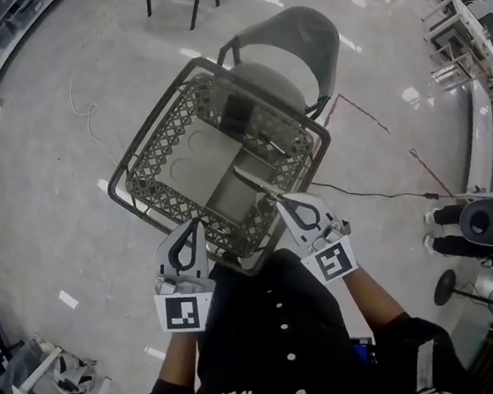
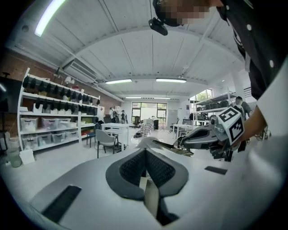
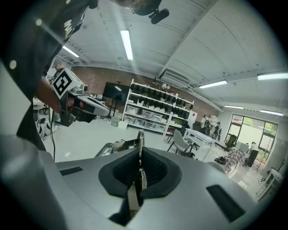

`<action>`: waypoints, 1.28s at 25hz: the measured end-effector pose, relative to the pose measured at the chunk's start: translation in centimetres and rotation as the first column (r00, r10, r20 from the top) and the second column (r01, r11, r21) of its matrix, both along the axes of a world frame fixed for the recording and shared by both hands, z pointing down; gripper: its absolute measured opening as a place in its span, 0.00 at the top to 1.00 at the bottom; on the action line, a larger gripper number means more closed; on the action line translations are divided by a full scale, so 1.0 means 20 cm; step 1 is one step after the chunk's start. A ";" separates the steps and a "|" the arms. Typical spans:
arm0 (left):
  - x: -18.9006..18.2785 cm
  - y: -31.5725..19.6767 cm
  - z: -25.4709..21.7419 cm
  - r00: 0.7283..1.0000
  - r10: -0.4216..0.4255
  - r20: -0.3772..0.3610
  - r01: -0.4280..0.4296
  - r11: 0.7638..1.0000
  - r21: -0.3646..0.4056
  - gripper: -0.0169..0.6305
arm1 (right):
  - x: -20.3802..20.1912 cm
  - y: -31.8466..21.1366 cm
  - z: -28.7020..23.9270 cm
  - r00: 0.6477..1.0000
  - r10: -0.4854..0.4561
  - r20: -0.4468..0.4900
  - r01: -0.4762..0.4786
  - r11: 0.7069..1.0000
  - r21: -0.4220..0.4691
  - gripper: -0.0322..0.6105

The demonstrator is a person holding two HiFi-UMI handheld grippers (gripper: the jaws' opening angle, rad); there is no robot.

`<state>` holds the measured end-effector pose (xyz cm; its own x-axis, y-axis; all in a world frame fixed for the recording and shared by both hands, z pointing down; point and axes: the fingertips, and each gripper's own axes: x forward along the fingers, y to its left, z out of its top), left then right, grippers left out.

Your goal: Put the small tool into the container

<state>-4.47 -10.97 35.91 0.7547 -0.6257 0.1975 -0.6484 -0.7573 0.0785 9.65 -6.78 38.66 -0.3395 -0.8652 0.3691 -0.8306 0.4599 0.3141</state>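
Observation:
A dark wire basket (image 1: 147,150) sits tilted on the seat of a grey chair (image 1: 298,38). My right gripper (image 1: 282,200) is at the basket's near rim, shut on a thin metal tool (image 1: 256,186) that points out over the inside of the basket. In the right gripper view the tool (image 3: 141,139) stands edge-on between the pads of my right gripper (image 3: 140,150). My left gripper (image 1: 198,224) hovers beside it at the same rim, shut with nothing in it. The left gripper view shows its closed pads (image 2: 145,150) and, beyond them, the tool (image 2: 173,147).
A black cable (image 1: 380,193) runs across the pale floor to the right of the chair, and a white cord (image 1: 84,105) lies to the left. A black stool (image 1: 486,220) and desks stand at the right. Shelving (image 2: 54,121) lines the far wall.

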 end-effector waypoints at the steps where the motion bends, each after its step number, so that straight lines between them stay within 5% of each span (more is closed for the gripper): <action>1: 0.02 0.01 0.02 1.000 0.013 0.003 -0.013 1.000 -0.010 0.93 | -0.01 -0.01 0.02 1.000 -0.010 -0.009 0.010 1.000 -0.017 0.92; 5: 0.06 0.03 0.13 0.999 -0.019 0.026 0.021 0.996 -0.092 0.93 | -0.05 -0.03 0.14 0.993 -0.104 -0.061 0.100 0.993 -0.069 0.92; 9: 0.08 0.04 0.23 0.997 -0.061 0.039 0.066 0.986 -0.155 0.94 | -0.09 -0.05 0.33 0.946 -0.288 -0.151 0.272 0.955 -0.120 0.92; 19: 0.07 0.14 0.46 0.970 -0.216 0.115 0.238 0.940 -0.243 0.94 | -0.13 -0.01 0.86 0.741 -0.639 -0.205 0.588 0.766 -0.260 0.92; 32: 0.19 0.33 0.79 0.959 -0.209 0.188 0.263 0.905 -0.333 0.93 | -0.10 -0.15 1.33 0.484 -0.811 -0.328 0.746 0.578 -0.330 0.92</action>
<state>-0.67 -4.37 51.74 0.5396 -0.6516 0.5332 -0.8293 -0.5208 0.2028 7.57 -9.83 65.32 -0.6408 -0.2562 0.7237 0.0849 0.9132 0.3985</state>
